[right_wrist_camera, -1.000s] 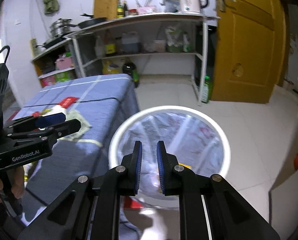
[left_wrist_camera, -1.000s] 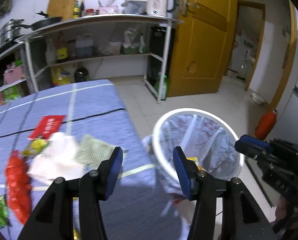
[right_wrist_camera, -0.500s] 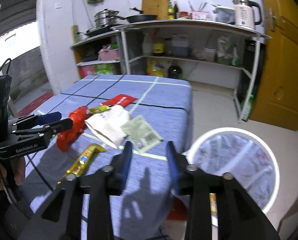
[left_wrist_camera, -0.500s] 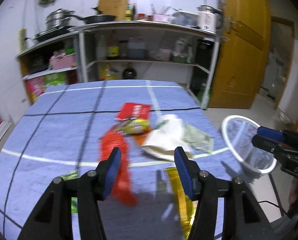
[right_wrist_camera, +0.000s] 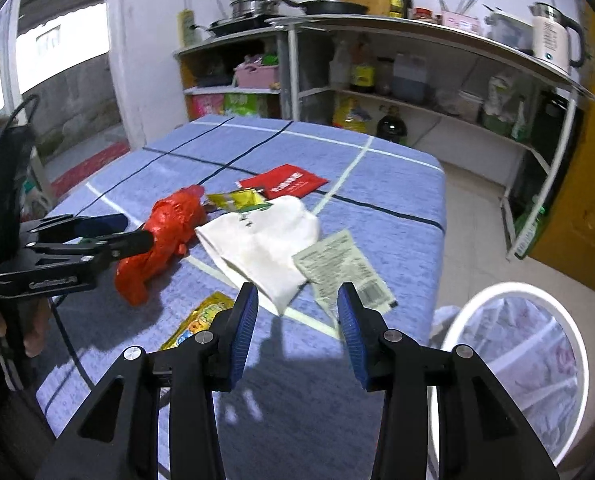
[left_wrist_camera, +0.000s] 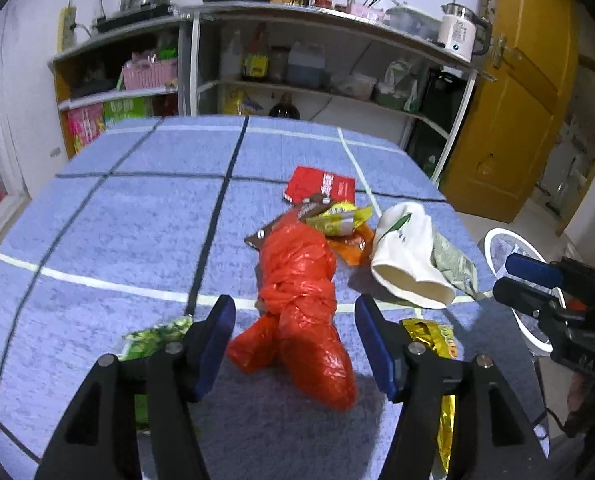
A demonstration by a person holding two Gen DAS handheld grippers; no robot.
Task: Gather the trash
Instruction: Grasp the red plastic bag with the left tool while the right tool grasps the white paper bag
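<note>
Kitchen shelves with pots and a kettle stand behind my table (left_wrist_camera: 97, 216), which wears a blue cloth with dark and pale lines. My left gripper (left_wrist_camera: 293, 340) has just been opening; its blue fingers (left_wrist_camera: 217, 336) stand wide apart with nothing pressed, and the lower end of the orange plastic bag (left_wrist_camera: 301, 292) lies between and just ahead of them. A green wrapper (left_wrist_camera: 153, 340) sits by my left finger there, a gold wrapper (left_wrist_camera: 433, 336) by the right one. Beyond the bag are a yellow wrapper (left_wrist_camera: 341, 218) and a red packet (left_wrist_camera: 321, 186), and off to the right a white bag (left_wrist_camera: 409, 256). My right gripper (right_wrist_camera: 297, 320) has its fingers apart too, empty; the white bag's near corner lies just ahead of the gap, a pale printed packet (right_wrist_camera: 345, 268) ahead of my right finger, the gold wrapper by my left one. Down to the right of that finger, beside the table, is the bin (right_wrist_camera: 517, 292) with its white rim
</note>
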